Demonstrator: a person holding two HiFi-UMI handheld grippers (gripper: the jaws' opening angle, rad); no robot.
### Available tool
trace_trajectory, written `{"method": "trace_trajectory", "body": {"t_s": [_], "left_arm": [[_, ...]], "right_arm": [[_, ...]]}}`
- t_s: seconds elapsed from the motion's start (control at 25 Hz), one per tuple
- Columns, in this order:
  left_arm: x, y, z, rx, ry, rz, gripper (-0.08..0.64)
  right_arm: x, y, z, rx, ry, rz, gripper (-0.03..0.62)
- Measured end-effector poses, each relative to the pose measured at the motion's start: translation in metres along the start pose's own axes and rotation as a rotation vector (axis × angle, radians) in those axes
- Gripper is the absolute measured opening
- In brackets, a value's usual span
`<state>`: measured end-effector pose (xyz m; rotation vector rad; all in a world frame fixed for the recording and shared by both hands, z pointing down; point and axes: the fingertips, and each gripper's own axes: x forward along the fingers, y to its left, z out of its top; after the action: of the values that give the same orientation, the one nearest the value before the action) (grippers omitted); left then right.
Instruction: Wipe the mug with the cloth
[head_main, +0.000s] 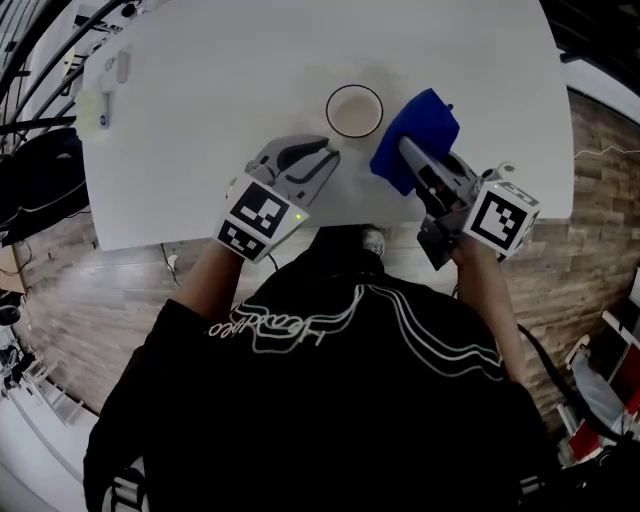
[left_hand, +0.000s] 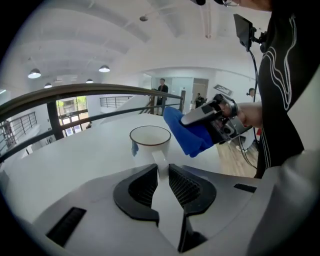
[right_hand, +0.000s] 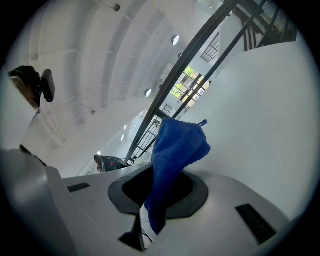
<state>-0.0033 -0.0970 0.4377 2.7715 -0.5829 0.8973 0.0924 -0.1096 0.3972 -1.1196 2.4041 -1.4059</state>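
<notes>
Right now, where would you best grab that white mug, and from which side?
Grip the mug by its handle: a thin strap jutting toward the person, so come from the near side, a jaw on each face. The left gripper seems to pinch it there.

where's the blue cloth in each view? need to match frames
Head view: blue terry cloth right of centre, beside the white mug.
Left gripper view: centre-right, beside that mug.
Right gripper view: centre, clamped in the right hand-held gripper.
Shared landmark: the white table, in all three.
</notes>
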Motion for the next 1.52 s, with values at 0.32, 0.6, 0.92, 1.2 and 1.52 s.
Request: {"method": "trace_trajectory", "body": {"t_s": [0.32, 0.6, 0.92, 1.2, 1.52], "left_arm": [[0.001, 0.008, 0.001, 0.091, 0.027, 0.009, 0.072], [0.001, 0.02, 0.003, 0.127, 0.033, 0.002, 0.072], [0.001, 0.027, -0.005, 0.137, 0.051, -0.015, 0.072], [0.002, 0.032, -0.002, 0.171, 0.031, -0.016, 0.072], [0.002, 0.034, -0.002, 0.199, 0.037, 0.001, 0.072]], "right_arm": [[0.009, -0.002, 0.014, -0.012, 0.006, 0.026, 0.051], [0.021, -0.01, 0.018, 0.002, 0.025, 0.031, 0.051], [0.034, -0.026, 0.011, 0.032, 0.09, -0.002, 0.051], [0.044, -0.046, -0.002, 0.002, 0.224, -0.122, 0.051], [0.048, -0.053, -0.008, -0.126, 0.366, -0.16, 0.051]]}}
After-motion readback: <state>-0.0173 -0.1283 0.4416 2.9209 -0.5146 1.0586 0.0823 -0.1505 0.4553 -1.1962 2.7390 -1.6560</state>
